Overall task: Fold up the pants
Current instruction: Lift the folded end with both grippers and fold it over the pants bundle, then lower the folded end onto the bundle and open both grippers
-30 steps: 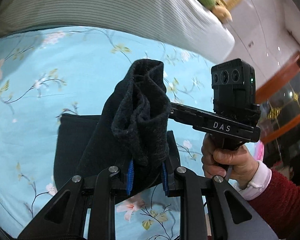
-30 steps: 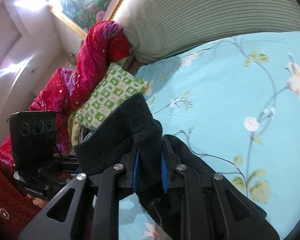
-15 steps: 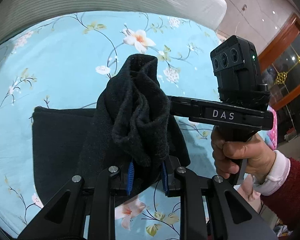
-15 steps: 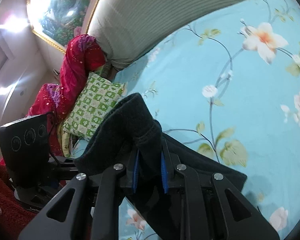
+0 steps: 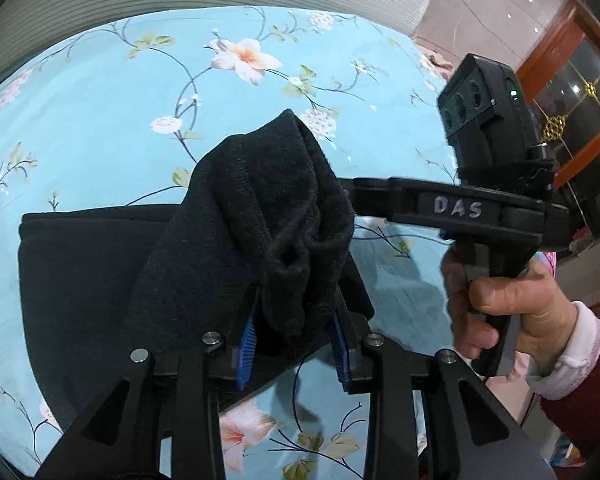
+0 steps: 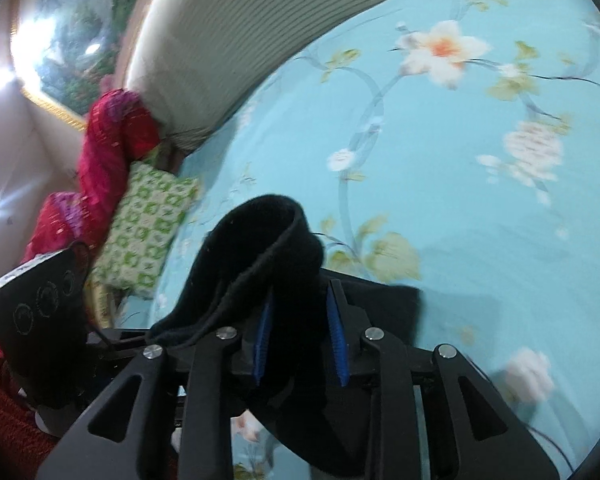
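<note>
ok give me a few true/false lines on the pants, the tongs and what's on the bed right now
1. The left tongs are shut on a bunch of the black pants. True.
2. The right tongs are open and hold nothing. False: black pants fabric is between their blue pads.
3. The bedsheet is plain white. False: it is light blue with flowers.
4. A green-and-white patterned cushion lies next to red fabric. True.
5. Part of the pants lies flat on the bedsheet. True.
</note>
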Available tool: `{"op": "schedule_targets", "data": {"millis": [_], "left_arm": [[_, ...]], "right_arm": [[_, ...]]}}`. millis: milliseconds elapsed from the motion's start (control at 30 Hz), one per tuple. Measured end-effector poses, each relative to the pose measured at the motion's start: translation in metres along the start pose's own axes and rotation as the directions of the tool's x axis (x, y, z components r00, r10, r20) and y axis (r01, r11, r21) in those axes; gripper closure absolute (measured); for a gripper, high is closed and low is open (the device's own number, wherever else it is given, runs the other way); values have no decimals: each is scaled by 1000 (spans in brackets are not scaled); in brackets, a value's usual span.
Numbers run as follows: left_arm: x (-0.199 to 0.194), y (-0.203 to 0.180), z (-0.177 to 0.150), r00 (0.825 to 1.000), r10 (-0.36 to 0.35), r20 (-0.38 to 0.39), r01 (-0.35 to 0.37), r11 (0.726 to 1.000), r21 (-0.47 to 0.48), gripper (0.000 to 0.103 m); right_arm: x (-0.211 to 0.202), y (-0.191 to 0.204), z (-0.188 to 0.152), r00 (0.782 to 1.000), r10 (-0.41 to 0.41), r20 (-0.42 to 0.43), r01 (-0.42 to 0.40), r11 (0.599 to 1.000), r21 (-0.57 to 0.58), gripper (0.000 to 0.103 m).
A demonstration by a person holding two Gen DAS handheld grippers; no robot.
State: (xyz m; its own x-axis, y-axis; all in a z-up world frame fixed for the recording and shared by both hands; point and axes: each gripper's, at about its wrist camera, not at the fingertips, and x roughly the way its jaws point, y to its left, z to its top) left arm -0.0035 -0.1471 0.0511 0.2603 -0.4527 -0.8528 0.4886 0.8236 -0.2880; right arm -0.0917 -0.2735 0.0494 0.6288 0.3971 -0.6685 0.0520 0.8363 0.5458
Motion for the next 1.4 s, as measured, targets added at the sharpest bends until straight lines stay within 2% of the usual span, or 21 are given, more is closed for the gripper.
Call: {"op": "schedule_targets", "data": {"millis": [67, 167, 300, 467, 733, 867, 1100, 1233, 1400], "left_arm": [[3, -3, -2, 1000, 3, -3, -3, 1000, 13, 70], [4, -5, -4, 999, -40, -8, 40, 999, 12, 60], [3, -7, -4, 996, -88, -17, 88, 996, 8, 56], [-6, 0, -6, 991, -132, -28, 132, 991, -18, 55], [-45, 16, -9, 990, -133, 47, 134, 991, -12, 44], [-58, 31, -9, 991, -107, 75, 111, 993, -42, 41], [-65, 74, -11, 996, -22, 90, 34, 990, -134, 40], [-67, 100, -11, 995, 31, 96, -12, 982, -189, 37], [-64, 129, -11, 996, 44, 78, -22, 966, -258, 35]], "right_arm": [[-10, -6, -5, 999, -25, 21, 24, 999, 35, 67], [-24, -12, -12, 996, -79, 47, 75, 994, 79, 52], [-38, -15, -20, 987, -144, 69, 134, 982, 130, 51], [-55, -18, -31, 980, -157, 119, 131, 972, 197, 43], [-62, 6, -34, 971, -182, 155, 152, 971, 185, 32], [-59, 23, -30, 965, -207, 162, 182, 971, 158, 26], [-38, 54, -26, 944, -311, 110, 305, 950, 72, 24], [-30, 63, -27, 939, -331, 91, 328, 943, 48, 24], [-23, 64, -27, 932, -355, 71, 352, 934, 59, 23]]}}
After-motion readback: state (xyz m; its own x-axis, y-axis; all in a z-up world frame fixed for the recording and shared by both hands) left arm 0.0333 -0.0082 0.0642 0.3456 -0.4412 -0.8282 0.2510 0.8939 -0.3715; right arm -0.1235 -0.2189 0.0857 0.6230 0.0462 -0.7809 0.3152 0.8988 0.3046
